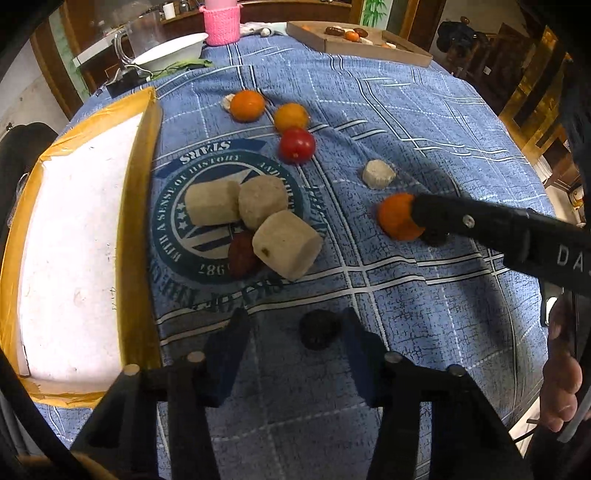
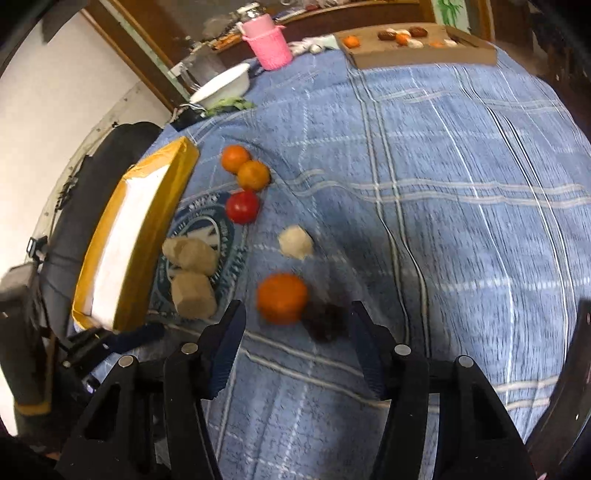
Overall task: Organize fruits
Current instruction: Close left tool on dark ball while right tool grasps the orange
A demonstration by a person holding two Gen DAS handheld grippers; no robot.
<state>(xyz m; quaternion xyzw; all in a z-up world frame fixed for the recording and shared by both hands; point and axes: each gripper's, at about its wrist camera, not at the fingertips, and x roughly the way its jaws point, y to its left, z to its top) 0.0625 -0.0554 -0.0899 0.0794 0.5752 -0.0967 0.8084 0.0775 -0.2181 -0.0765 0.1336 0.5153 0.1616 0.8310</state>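
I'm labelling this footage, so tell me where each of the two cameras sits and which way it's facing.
Left wrist: on the left gripper, looking steeply down at the blue cloth; a dark fruit lies between its fingers, tray at left; the right gripper and a hand show.
Right wrist: on the right gripper, angled down at an orange and dark fruit ahead; only its own fingers surely show.
Shared: tomato, tray, pink basket.
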